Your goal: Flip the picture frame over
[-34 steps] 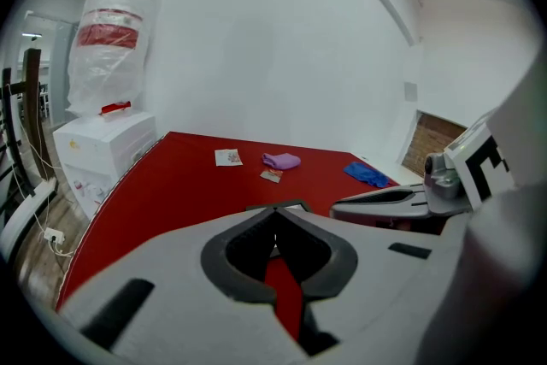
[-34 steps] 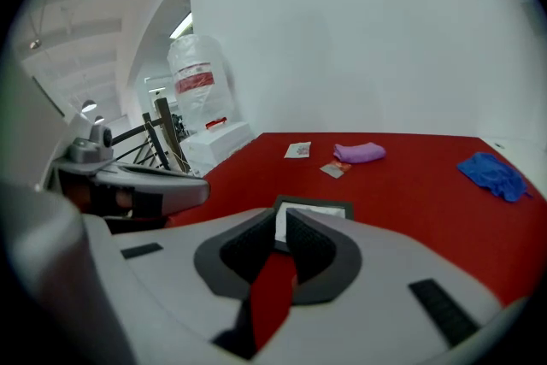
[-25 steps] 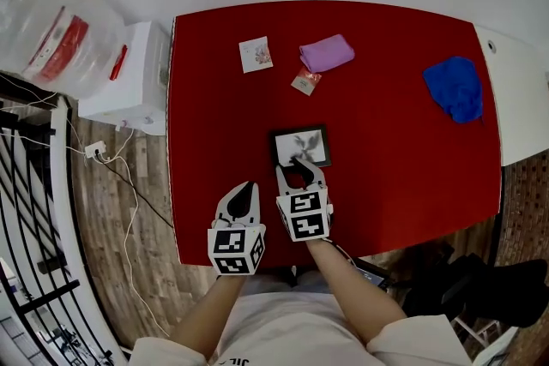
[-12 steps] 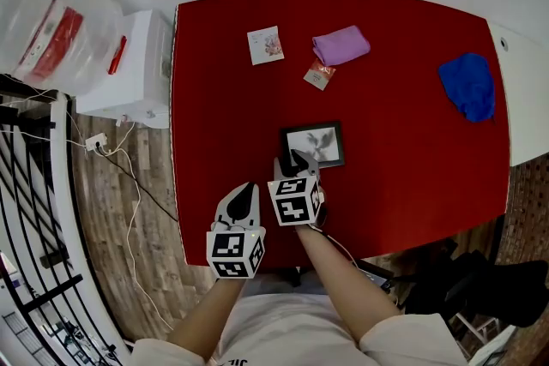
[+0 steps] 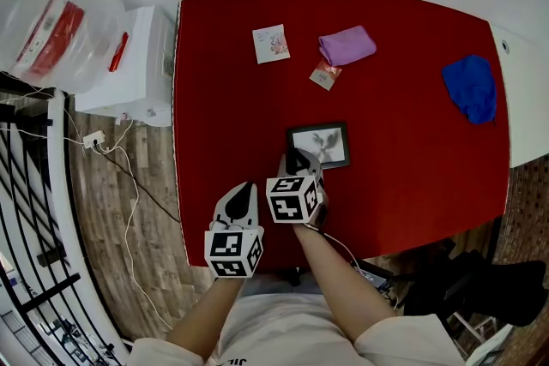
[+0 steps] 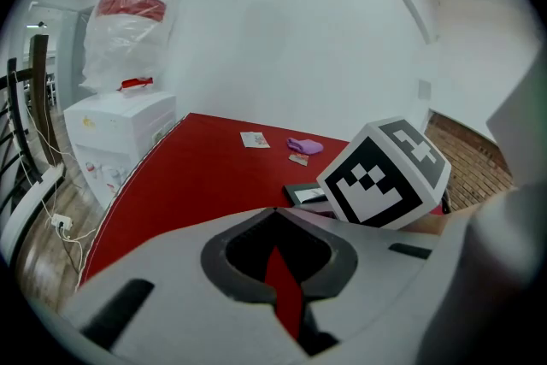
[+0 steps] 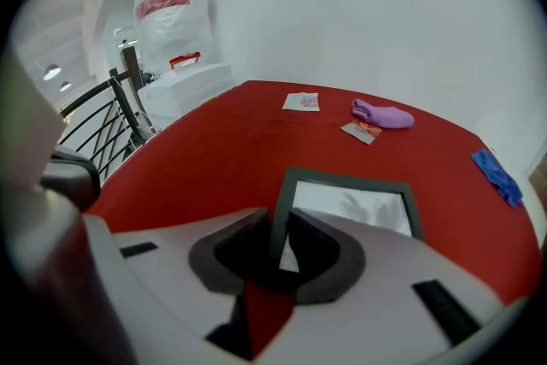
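1. My right gripper [image 7: 279,222] is closing on the left rail of the dark, rectangular picture frame [image 7: 350,182], close to its near-left corner. The rail stands between the jaws, and both pads look to be on it.
2. My left gripper [image 6: 275,212] has its jaws together and holds nothing. It hangs just left of the right one and nearer to me, over the flat red tabletop [image 5: 223,99].
3. To do this well, I judge the pinch should settle squarely on the rail, clear of the glass. Then I'd raise the left edge so the frame hinges on its right rail, and lower it gently.
4. The frame lies flat, print side up, near the table's middle towards the near edge. Its long axis runs left to right, with the right end slightly farther.
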The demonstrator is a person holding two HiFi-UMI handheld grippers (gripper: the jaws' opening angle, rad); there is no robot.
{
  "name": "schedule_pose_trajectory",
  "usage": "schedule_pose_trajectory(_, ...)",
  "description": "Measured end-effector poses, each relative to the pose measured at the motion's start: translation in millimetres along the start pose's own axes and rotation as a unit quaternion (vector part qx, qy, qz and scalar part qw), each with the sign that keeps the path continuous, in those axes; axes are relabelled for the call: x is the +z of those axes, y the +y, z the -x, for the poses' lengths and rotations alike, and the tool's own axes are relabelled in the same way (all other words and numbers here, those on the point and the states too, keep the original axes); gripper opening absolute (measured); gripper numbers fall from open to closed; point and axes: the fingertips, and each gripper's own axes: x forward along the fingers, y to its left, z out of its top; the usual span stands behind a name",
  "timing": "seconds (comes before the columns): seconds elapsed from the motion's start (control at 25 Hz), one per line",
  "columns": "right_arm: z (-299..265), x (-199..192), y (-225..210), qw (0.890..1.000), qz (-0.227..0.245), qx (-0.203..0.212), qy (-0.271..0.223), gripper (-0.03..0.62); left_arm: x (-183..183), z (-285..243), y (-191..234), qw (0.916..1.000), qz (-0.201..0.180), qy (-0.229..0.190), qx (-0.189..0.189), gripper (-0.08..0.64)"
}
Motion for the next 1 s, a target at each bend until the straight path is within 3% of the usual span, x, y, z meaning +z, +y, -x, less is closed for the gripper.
schedule_pose_trajectory(1.0, 14, 15, -1, 0.998, -0.034, 0.034, -0.030, 0.063, -8, 1, -2, 1.0000, 0.004, 0.005, 0.004, 0.006)
